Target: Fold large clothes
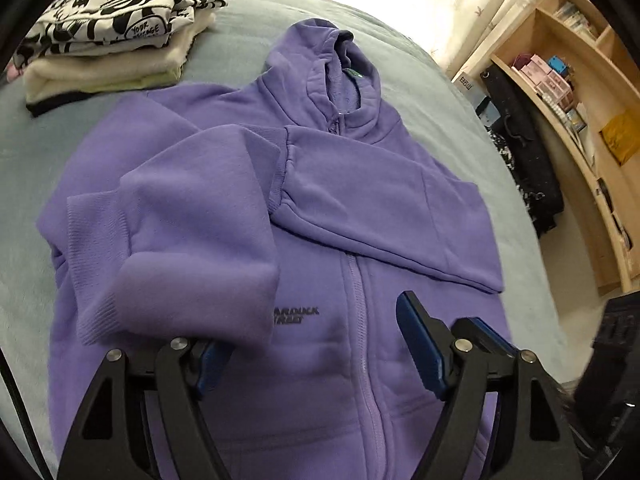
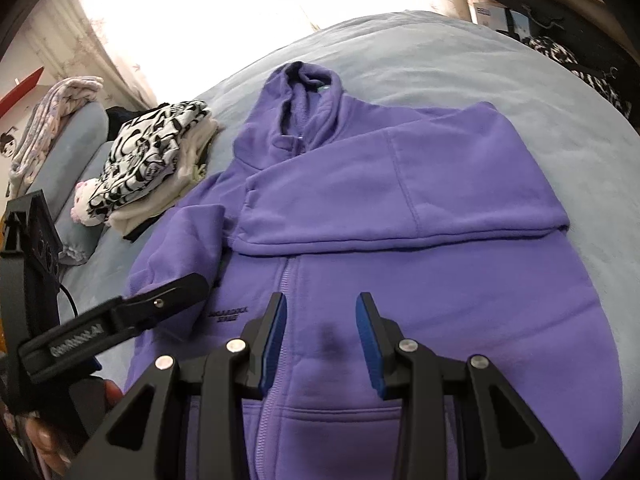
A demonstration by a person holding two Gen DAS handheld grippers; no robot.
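Observation:
A purple zip hoodie lies face up on a grey-blue bed, hood at the far end, both sleeves folded across the chest. My left gripper is open above the hoodie's lower front, its left finger partly hidden behind the folded sleeve cuff. In the right wrist view the hoodie fills the middle. My right gripper is open and empty just above the lower front beside the zip. The left gripper shows at the left edge there.
A stack of folded clothes with a black-and-white printed top sits at the bed's far left, also in the right wrist view. A wooden shelf unit and dark hanging clothes stand right of the bed. A curtained window is behind.

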